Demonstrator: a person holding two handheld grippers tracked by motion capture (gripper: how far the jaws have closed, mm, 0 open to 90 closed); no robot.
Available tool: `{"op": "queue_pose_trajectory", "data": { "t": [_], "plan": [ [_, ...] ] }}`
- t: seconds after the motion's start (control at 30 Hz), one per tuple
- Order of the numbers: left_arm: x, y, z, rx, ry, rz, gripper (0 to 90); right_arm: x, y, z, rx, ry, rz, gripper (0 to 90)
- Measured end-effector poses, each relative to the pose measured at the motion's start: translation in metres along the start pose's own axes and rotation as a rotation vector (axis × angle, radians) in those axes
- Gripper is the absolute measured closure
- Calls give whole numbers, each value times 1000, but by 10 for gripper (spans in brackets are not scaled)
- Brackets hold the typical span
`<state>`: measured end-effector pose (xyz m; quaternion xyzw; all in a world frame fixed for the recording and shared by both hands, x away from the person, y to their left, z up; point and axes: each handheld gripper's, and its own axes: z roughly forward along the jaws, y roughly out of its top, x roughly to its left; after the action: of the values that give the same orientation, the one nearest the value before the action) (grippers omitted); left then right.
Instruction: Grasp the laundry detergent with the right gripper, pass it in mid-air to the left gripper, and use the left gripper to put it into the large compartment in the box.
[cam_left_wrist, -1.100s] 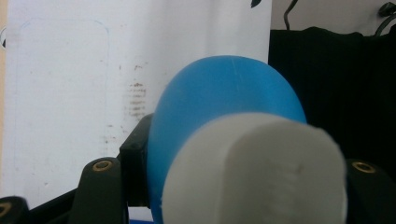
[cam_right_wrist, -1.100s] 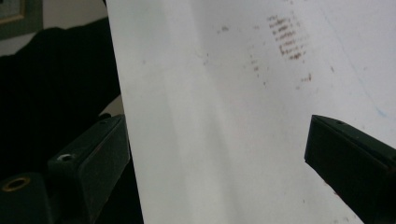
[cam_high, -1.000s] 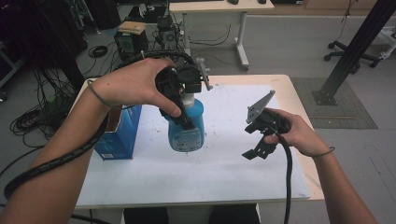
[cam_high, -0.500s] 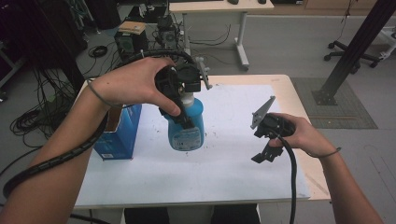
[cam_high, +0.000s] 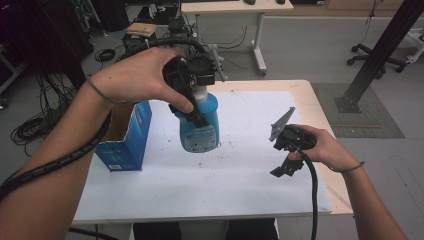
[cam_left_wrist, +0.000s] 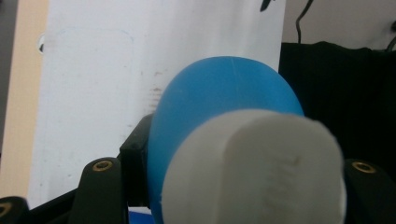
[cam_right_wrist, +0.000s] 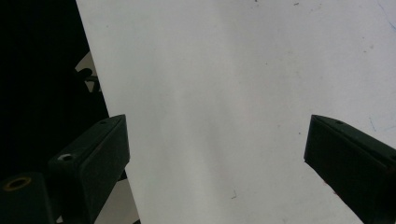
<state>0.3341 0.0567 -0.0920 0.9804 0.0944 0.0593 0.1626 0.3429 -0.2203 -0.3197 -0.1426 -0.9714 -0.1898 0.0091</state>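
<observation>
**Print on two things, none of it legible**

You have printing on two things here, and none of it resolves into words. The translucent blue plastic bottle (cam_high: 200, 125) carries a label on its lower front with pale lines of print, too small and blurred to make out from the high view. The blue cardboard box (cam_high: 125, 142) shows a small white panel with dark marks low on its near face, likewise unreadable. In the left gripper view, the bottle's white plastic cap (cam_left_wrist: 254, 172) bears raised moulded marks on its top, too blurred for you to read.
</observation>
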Motion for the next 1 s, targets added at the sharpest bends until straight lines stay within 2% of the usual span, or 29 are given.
{"op": "queue_pose_trajectory", "data": {
  "t": [0.07,0.1,0.13,0.17,0.23,0.27,0.37,0.43,0.5,0.53,0.57,0.63,0.67,0.73,0.8,0.9,0.93,0.97,1.0],
  "plan": [
    [0,0,0,0,0,0,378,0,-1,0,-7,-6,6,68],
    [4,-1,-6,6,22,-43,378,0,-1,0,-7,-6,6,68],
    [4,-1,-6,6,22,-43,378,0,-1,0,-7,-6,6,68],
    [8,-2,-10,14,49,-81,378,-1,-2,0,-13,-10,11,69],
    [8,-2,-10,14,49,-81,378,-1,-2,-1,-15,-13,16,69],
    [18,-6,-16,34,113,-171,378,-1,-2,-1,-16,-13,16,69],
    [18,-6,-16,34,113,-171,378,-1,-2,0,-19,-16,12,69],
    [29,-14,-24,40,152,-272,378,-1,-2,0,-23,-16,15,69],
    [29,-14,-24,40,152,-272,378,-2,-3,0,-24,-20,18,69],
    [32,-17,-26,45,157,-282,378,-2,-3,1,-27,-19,21,69],
    [39,-24,-33,34,172,-325,378,-2,-3,1,-27,-19,21,69],
    [39,-24,-33,34,172,-325,378,-4,-4,1,-23,-23,24,69],
    [50,-37,-40,23,183,-422,378,-4,-4,1,-24,-23,23,69],
    [50,-37,-40,23,183,-422,378,-5,-4,2,-25,-27,28,69],
    [54,-42,-43,19,195,-460,378,-5,-4,1,-28,-26,28,69],
    [64,-57,-53,11,223,-544,378,-4,-4,2,-27,-28,28,69],
    [64,-57,-53,11,223,-544,378,-4,-4,2,-27,-28,28,69],
    [70,-70,-62,-11,244,-615,378,-4,-4,2,-26,-28,28,69],
    [70,-70,-62,-11,244,-615,378,-4,-4,2,-26,-28,28,69]
  ]
}}
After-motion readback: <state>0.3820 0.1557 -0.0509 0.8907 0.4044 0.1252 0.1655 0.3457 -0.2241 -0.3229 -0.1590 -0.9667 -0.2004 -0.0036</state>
